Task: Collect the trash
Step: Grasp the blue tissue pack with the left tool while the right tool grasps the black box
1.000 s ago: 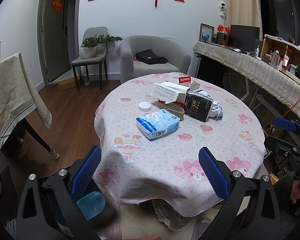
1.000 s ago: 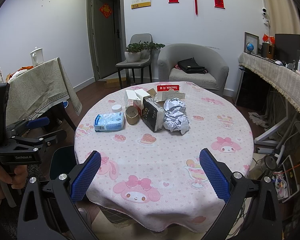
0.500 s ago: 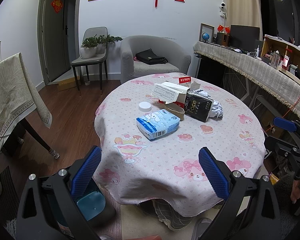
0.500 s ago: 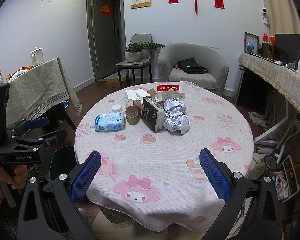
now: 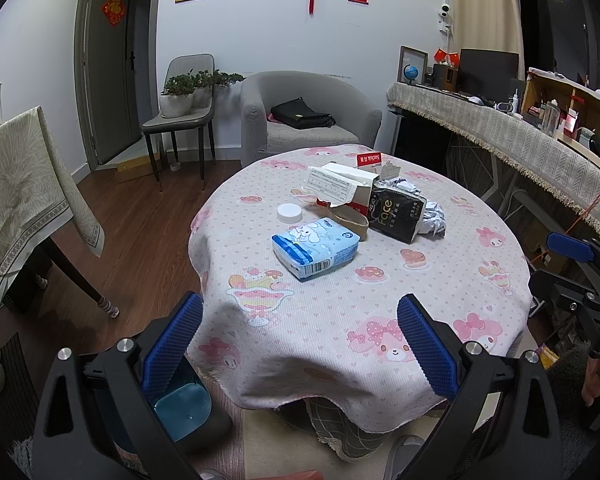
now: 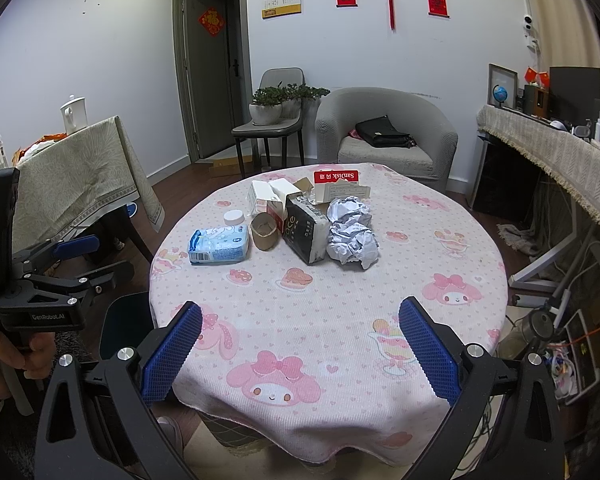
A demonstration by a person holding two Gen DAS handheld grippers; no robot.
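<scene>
Your left gripper sits at the bottom of the left wrist view with its blue ribbed pads spread wide and nothing between them; it hangs off the near edge of the round table under a pink cartoon-print cloth. Your right gripper is just as wide in the right wrist view, also empty, low at the near edge of that table.

Beyond the pads, the trash lies clustered past the middle of the table, upper centre in both frames. Nearest the left gripper is the blue-and-white soft tissue pack. Just behind it stands a brown cardboard tube, touching a black paper-wrapped pack with white lettering. A small white round lid lies apart to the left of the tube. Behind them sits a torn white carton with red print, and at the back a red-and-white card package. To the right of the black pack, touching it, rests a pile of crumpled silver-white paper.

At lower left of the left wrist view, on the floor beside the table, stands a dark bin with a blue lining, partly hidden by the left finger.
</scene>
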